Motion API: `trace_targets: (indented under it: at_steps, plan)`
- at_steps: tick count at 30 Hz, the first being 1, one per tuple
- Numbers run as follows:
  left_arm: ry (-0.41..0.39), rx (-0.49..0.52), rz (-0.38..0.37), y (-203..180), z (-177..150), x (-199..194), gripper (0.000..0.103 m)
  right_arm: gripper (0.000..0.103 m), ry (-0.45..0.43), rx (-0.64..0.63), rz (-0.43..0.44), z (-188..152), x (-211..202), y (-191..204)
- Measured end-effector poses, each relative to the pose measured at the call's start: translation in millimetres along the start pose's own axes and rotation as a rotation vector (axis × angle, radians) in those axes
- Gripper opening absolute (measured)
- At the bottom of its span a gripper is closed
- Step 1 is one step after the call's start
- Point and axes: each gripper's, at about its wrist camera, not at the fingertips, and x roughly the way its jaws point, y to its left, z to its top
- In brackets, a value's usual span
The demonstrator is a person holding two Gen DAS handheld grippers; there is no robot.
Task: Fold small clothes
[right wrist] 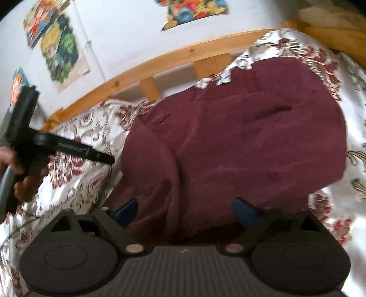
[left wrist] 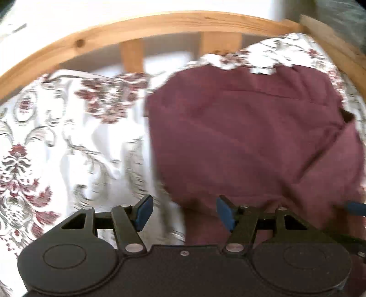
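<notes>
The left claw (left wrist: 184, 211) hovers wide apart at the near-left corner of the maroon garment (left wrist: 251, 137), gripping nothing. The right claw (right wrist: 186, 213) straddles the garment's near edge, fingers spread. The garment lies on the floral bedspread (left wrist: 57, 141), bare left of it, below the wooden rail (left wrist: 137, 25).

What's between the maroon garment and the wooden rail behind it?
In both views, only a strip of floral bedspread lies between the maroon garment and the wooden rail; nothing else sits there.

1 maroon garment (right wrist: 240, 141), 2 grippers (left wrist: 183, 213) (right wrist: 185, 211), 3 wall posters (right wrist: 61, 48).
</notes>
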Motion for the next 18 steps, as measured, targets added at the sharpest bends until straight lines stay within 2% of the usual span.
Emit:
trace_targets:
  at_steps: [2, 4, 9, 13, 15, 16, 18]
  plan:
    - [-0.027, -0.016, 0.002, 13, 1, 9, 0.064, 0.071, 0.014, 0.000, 0.005, -2, 4, 3]
    - [-0.045, -0.050, -0.017, 25, 3, 18, 0.064, 0.064, 0.036, 0.021, 0.018, -5, 10, 3]
    - [-0.066, -0.153, -0.103, 43, 8, 43, 0.062, 0.049, 0.086, 0.013, 0.059, -9, 23, 7]
    - [-0.065, -0.147, -0.136, 42, 15, 58, 0.059, 0.038, 0.116, 0.011, 0.081, -14, 27, 11]
    - [-0.069, -0.130, -0.138, 40, 19, 62, 0.048, 0.029, 0.125, 0.006, 0.075, -15, 29, 12]
    - [-0.065, -0.124, -0.150, 39, 21, 65, 0.038, 0.020, 0.127, 0.005, 0.070, -16, 31, 13]
    - [-0.061, -0.120, -0.152, 37, 23, 67, 0.026, 0.013, 0.127, 0.006, 0.063, -17, 32, 13]
